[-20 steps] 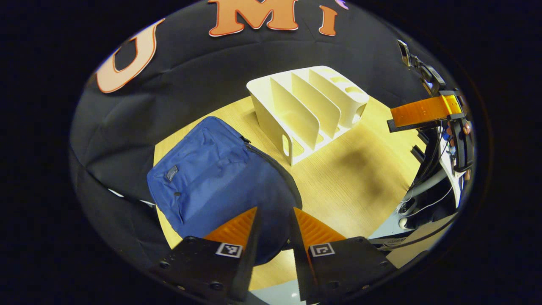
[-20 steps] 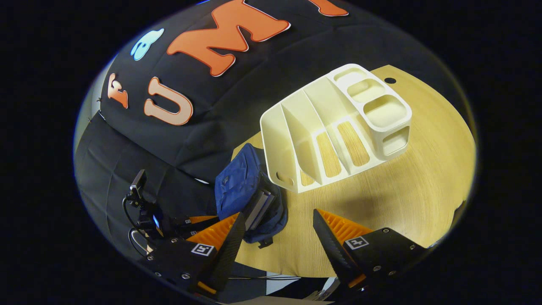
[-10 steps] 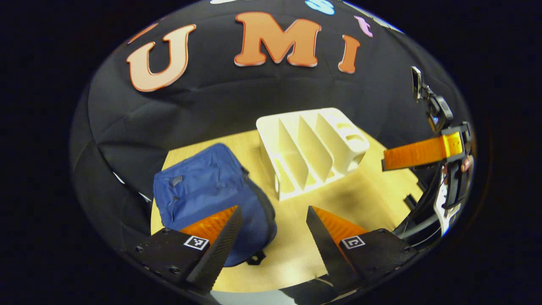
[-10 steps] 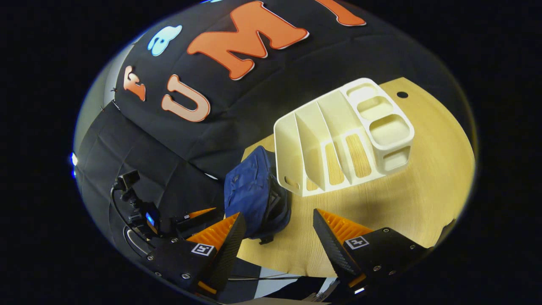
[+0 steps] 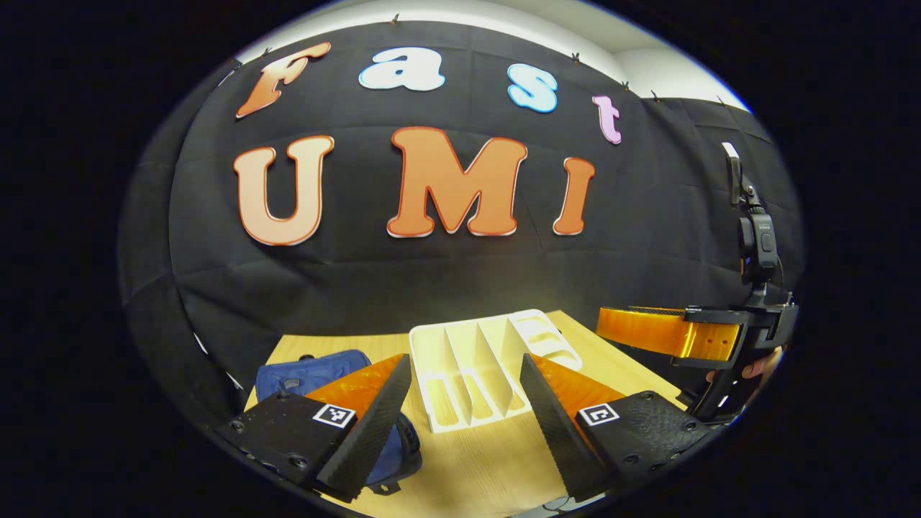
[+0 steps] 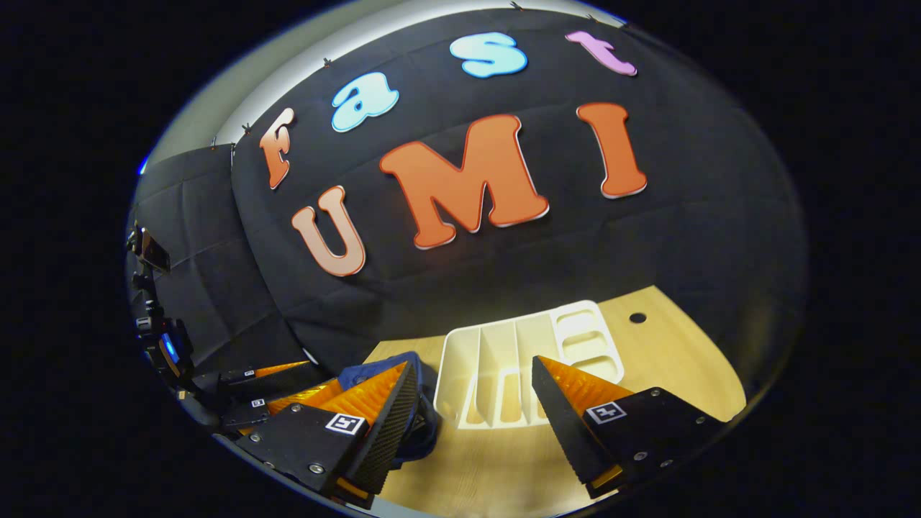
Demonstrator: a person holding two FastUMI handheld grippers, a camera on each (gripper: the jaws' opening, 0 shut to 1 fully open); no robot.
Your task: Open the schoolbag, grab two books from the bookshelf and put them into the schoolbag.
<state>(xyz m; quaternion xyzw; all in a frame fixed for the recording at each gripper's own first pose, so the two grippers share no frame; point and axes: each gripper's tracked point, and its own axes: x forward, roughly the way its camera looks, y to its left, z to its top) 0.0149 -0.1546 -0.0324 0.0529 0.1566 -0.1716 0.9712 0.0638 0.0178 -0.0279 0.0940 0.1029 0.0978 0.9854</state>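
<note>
Here both tongs, left (image 5: 466, 374) and right (image 6: 475, 378), gape wide and empty above the worktop (image 5: 482, 467); the blue schoolbag (image 5: 306, 374) lies left of the white bookshelf (image 5: 475, 374).

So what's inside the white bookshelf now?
The bookshelf slots that show hold no books, just bare dividers with the wooden table seen through the floor openings. Each tool's own fingers cover parts of it, so those spots stay unseen.
</note>
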